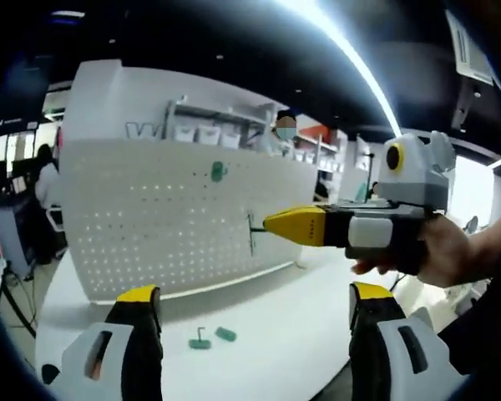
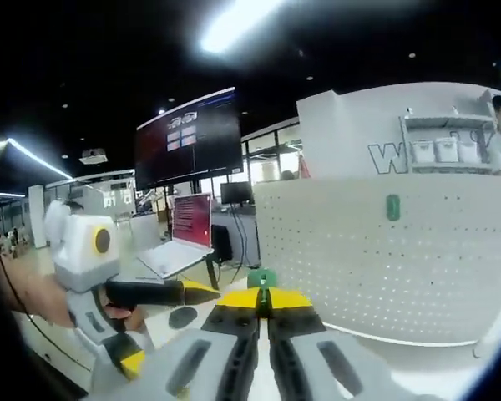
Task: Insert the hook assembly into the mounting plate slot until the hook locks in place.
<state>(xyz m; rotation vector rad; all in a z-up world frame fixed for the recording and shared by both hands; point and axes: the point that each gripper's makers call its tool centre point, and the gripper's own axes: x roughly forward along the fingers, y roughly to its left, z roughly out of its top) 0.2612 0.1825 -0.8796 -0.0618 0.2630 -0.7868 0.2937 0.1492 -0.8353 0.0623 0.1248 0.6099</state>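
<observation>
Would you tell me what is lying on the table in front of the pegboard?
On the white table before the pegboard lie a green hook piece and a small green block. The claws hide the nearest tabletop.

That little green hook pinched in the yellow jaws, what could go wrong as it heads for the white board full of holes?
The right gripper pinches the green hook by a small part, so it might twist or slip. The pegboard holes are small and close together, so it could miss. Spare hooks on the table could get knocked.
</observation>
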